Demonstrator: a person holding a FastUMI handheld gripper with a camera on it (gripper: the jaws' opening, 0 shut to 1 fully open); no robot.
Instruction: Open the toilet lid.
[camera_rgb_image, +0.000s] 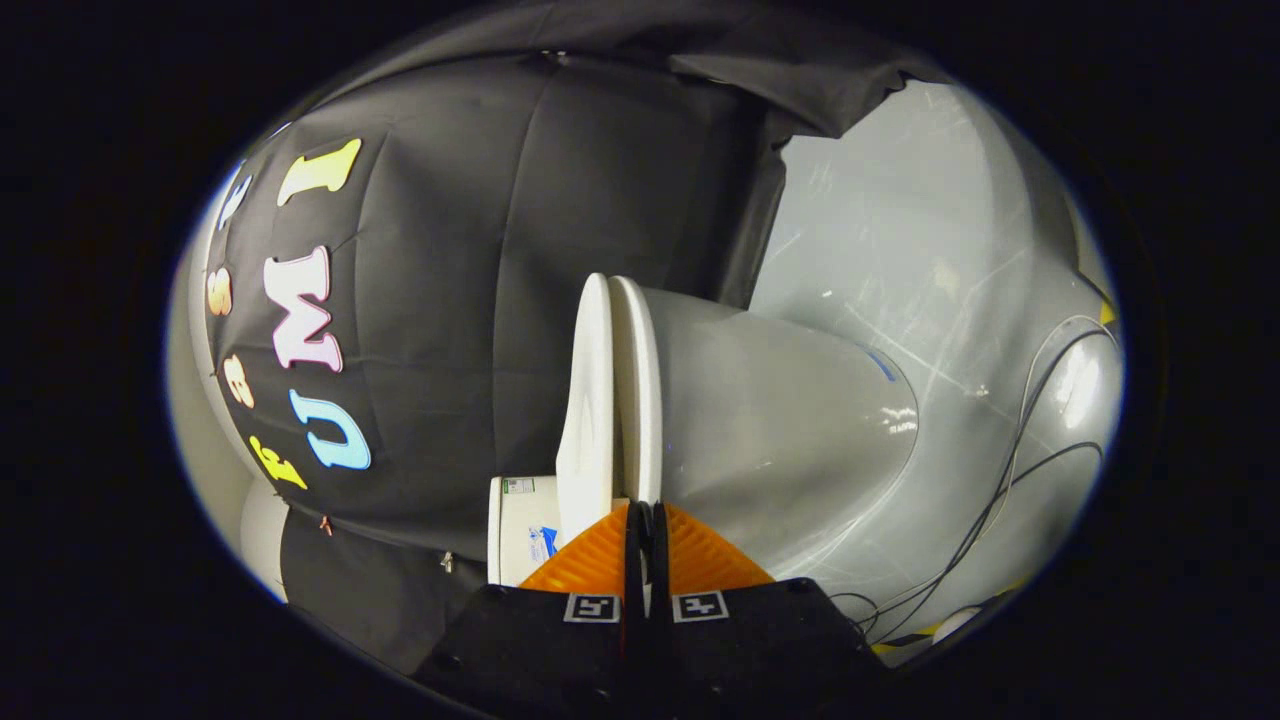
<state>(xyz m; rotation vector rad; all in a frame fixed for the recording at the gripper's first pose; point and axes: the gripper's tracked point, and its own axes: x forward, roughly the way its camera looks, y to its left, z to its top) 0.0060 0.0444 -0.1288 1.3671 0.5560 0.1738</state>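
The gripper (645, 515) is rolled onto its side, so the toilet (780, 430) looks tipped over and the floor (900, 230) stands up beyond it. Its two fingers are drawn together with only a thin dark slit between them, and nothing shows in that slit; the tips sit right at the near edge of the lid (588, 400), about where the lid meets the seat (640, 390). Whether they pinch anything there cannot be told, since the tips cover the spot. That placement fits the job: closed, the fingers make a narrow wedge that could slip under the lid's rim and lever it away from the seat. The lid itself lies flat against the seat, both seen edge-on as two pale slabs, so it looks still closed. Just beside the fingers, on the lid's side, stands a white box (520, 530) bearing a small label. Behind the seat swells the bowl, and past it loose cables (1000, 480) trail over the shiny grey floor, well apart from the toilet.
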